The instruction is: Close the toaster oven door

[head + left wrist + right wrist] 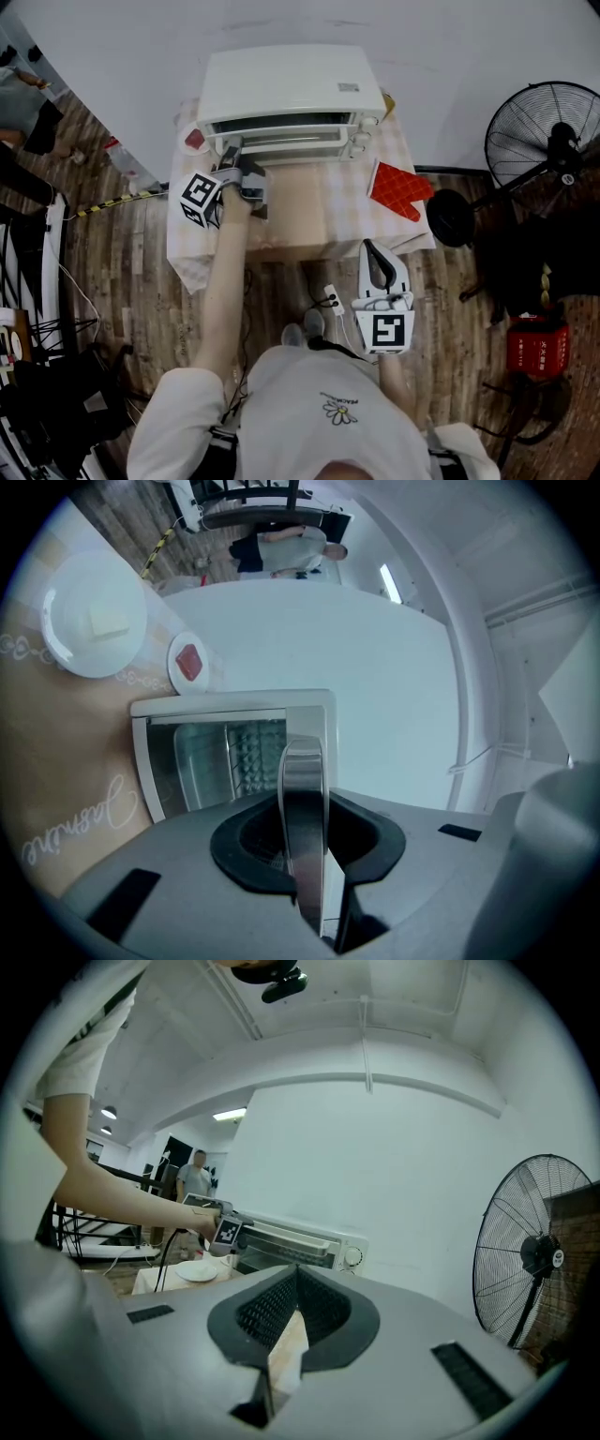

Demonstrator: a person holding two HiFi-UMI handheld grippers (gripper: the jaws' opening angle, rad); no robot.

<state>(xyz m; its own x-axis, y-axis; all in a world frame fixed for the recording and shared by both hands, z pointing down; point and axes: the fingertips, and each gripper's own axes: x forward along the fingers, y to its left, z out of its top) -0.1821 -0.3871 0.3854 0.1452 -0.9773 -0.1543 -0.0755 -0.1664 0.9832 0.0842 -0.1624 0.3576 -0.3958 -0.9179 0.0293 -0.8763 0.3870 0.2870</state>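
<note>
Toaster oven [291, 89] stood at back of table [319, 214]. Left gripper [234, 159] was narrow, clamped on door handle [302, 789], probably to swing door [211, 757] shut. Right gripper [372, 251] hung well apart near table edge, jaws together, empty, apparently not needed.

Table [323, 211]: toaster oven [291, 89], red mitt [400, 190].
</note>
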